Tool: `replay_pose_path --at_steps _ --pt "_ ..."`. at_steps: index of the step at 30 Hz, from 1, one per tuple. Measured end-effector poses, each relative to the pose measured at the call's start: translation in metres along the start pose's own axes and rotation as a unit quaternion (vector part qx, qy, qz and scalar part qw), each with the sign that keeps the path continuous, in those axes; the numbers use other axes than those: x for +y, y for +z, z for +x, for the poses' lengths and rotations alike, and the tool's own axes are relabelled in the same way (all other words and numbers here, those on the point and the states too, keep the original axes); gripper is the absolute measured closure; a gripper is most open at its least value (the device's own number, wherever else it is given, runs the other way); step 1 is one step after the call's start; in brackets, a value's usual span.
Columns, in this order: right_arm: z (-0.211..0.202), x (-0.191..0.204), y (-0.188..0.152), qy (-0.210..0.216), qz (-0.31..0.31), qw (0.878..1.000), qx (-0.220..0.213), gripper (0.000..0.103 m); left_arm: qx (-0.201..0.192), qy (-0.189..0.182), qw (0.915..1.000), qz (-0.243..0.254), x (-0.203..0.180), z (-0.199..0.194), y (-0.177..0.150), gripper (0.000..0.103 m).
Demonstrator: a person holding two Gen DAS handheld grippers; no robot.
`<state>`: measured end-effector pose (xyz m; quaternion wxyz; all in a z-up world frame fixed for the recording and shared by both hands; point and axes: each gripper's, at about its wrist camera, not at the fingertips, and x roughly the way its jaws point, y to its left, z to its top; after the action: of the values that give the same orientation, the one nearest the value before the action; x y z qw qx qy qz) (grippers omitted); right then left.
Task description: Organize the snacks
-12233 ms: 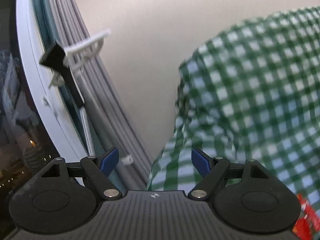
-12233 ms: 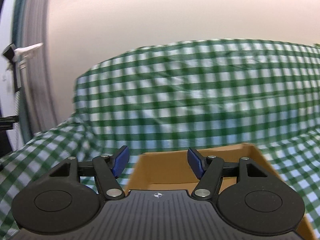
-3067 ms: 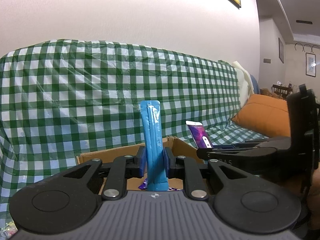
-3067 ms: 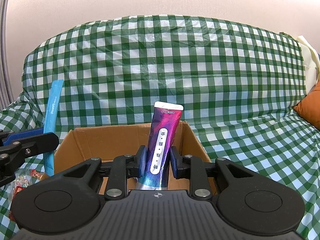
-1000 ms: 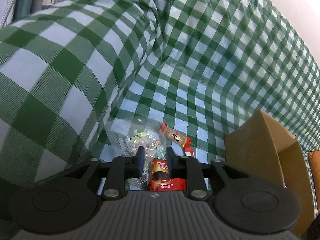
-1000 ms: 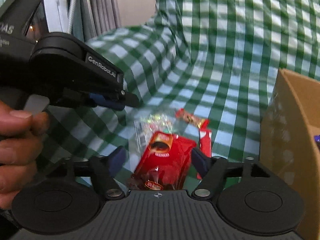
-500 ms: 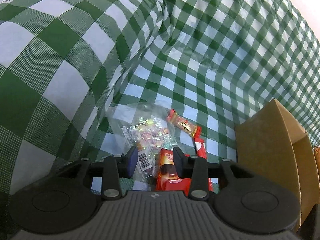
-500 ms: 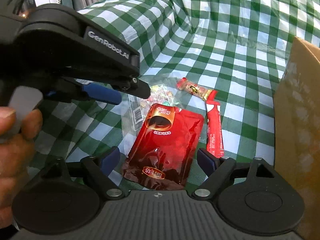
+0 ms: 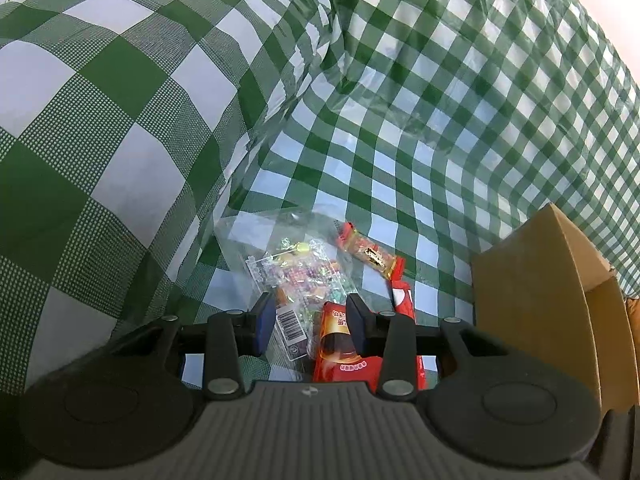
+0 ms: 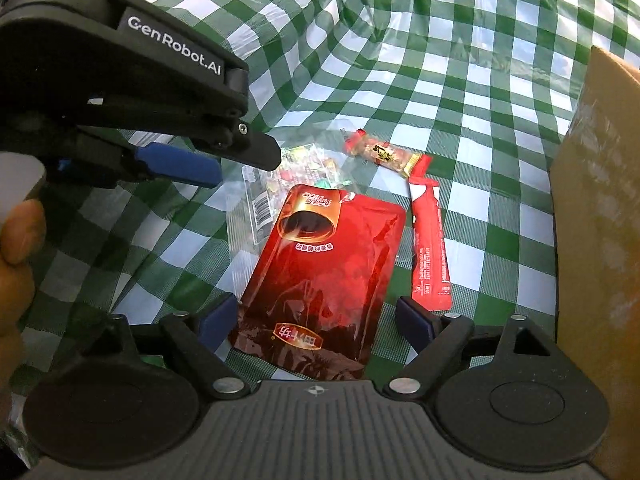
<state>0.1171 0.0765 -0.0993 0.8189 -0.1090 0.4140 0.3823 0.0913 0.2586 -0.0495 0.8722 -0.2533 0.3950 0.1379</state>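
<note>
Right gripper (image 10: 316,326) gaping around red pouch (image 10: 320,276), left gripper (image 9: 311,322) half-open over candy bag (image 9: 296,276). Nothing gripped. Could snag cloth (image 10: 460,80).

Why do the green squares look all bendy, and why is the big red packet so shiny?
Left wrist view: the fisheye lens curves the checked cloth and makes its near squares look huge. Right wrist view: light bounces off the glossy red pouch, leaving pale glare patches; the cardboard box at the edge looks smeary and soft.
</note>
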Motion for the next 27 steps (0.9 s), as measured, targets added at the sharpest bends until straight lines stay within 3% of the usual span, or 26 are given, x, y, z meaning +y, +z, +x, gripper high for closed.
replay_pose_path --at_steps 12,18,21,27 --pt "-0.0009 -0.0031 0.0006 0.003 0.008 1.000 0.004 0.018 0.001 0.004 1.0000 -0.002 -0.0005 0.0009 0.0000 0.060" --pt "-0.0016 -0.0022 0.0011 0.004 0.006 1.000 0.003 0.026 0.003 0.004 1.0000 -0.002 0.0002 0.0026 -0.0005 0.060" --pt "-0.0022 -0.0016 0.0009 0.004 0.004 1.000 0.002 0.030 0.003 0.004 1.0000 -0.001 -0.0001 0.0028 -0.0005 0.060" --pt "-0.0053 -0.0054 0.0019 0.002 0.011 1.000 -0.004 0.052 0.003 0.005 1.0000 -0.001 -0.0002 0.0025 0.0002 0.060"
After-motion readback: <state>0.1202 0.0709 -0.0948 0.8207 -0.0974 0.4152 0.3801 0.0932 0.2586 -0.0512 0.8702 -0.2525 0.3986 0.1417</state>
